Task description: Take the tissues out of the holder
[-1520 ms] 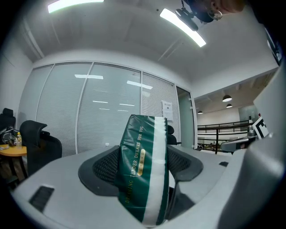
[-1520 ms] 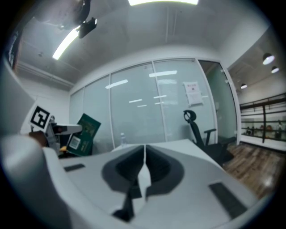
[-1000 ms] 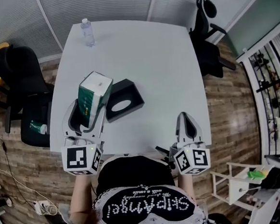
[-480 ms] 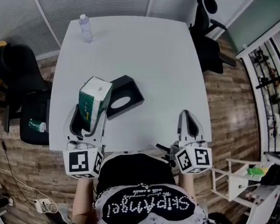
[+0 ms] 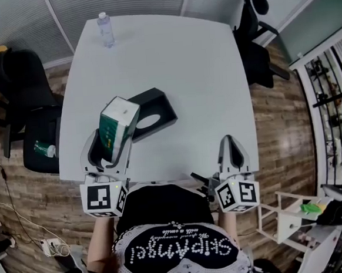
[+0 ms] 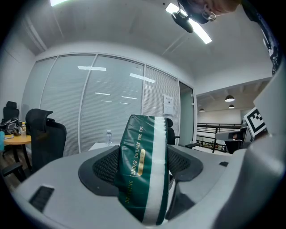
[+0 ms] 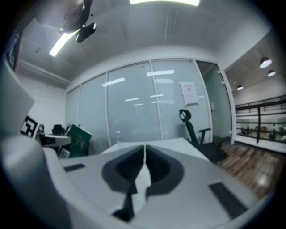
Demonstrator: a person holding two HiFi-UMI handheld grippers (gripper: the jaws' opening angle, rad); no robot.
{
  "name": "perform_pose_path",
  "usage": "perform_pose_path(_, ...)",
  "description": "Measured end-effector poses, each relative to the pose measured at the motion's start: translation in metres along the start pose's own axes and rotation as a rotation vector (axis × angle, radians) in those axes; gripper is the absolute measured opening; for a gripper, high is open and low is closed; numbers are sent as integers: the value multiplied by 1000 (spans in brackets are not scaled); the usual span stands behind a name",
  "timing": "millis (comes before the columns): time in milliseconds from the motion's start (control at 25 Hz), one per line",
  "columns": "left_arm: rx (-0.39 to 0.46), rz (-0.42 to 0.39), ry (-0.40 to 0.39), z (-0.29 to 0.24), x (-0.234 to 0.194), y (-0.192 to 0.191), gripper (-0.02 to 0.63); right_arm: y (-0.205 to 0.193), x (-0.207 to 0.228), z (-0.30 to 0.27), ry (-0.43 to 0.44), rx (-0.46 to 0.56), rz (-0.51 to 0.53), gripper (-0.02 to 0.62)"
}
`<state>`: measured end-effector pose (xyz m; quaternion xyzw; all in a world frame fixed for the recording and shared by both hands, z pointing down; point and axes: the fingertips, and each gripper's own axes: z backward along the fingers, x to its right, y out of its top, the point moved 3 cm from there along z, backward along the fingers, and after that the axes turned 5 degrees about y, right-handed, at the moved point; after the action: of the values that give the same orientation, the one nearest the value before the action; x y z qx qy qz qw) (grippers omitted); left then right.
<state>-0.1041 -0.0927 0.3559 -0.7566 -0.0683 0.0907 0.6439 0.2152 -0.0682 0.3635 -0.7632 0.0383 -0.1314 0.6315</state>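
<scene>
Two claws at near edge of counter (image 5: pixel 184 73), left claw (image 5: pixel 106 151) clamping green tissue pack (image 5: pixel 118 120) beside black holder (image 5: pixel 159 101), right claw (image 5: pixel 230 141) closed, empty.

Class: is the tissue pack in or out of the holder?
Out: the left tool grips the tissue pack beside the holder.

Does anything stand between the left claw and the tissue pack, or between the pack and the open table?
Nothing visible does. The left claw is shut directly on the tissue pack, which it holds outside the black holder. Bare table lies all around the holder.
</scene>
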Motion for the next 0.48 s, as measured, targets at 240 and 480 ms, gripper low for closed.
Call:
perform_pose_path(240, -14, -5, 1, 2, -1, -6, 351, 0, 5, 4, -18, 0, -4, 35)
perform_pose_path(480, -19, 2, 2, 5, -4, -8, 351, -3, 1, 7, -13, -9, -9, 35)
